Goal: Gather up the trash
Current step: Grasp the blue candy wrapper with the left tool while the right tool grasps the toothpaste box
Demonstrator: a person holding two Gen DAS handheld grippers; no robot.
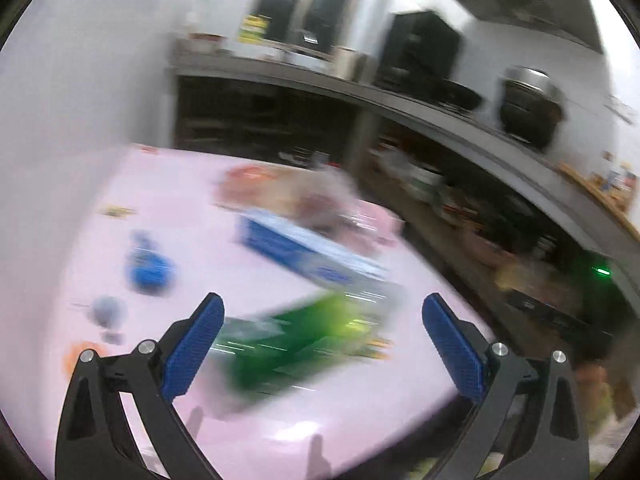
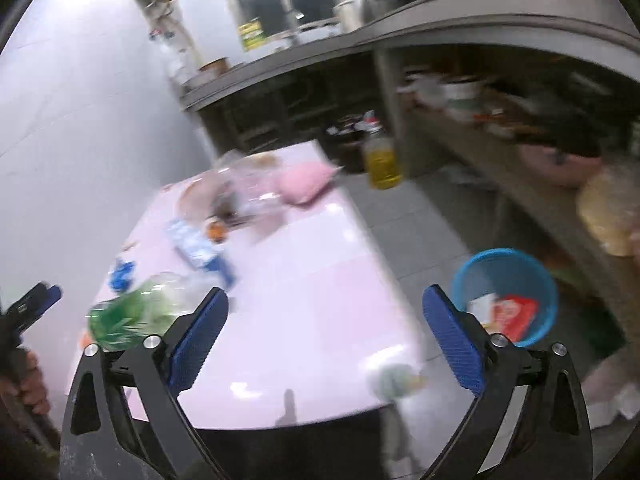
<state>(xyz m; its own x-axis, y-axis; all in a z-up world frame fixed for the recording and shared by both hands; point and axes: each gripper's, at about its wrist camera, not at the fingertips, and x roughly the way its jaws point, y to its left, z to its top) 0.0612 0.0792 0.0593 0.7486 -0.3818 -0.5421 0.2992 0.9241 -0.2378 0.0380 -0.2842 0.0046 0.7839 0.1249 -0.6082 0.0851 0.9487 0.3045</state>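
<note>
Pink table [image 2: 304, 320] holds litter; left gripper [image 1: 322, 326] and right gripper [image 2: 326, 320] gape wide, empty.

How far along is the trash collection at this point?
Begun, far from finished. Done: the blue bin on the floor already holds a red packet and some paper. In hand: nothing; the left tongs and right tongs are both open and empty. Left: the pink table still carries the green bag, blue box, a blue scrap and clear plastic at the far end.
</note>
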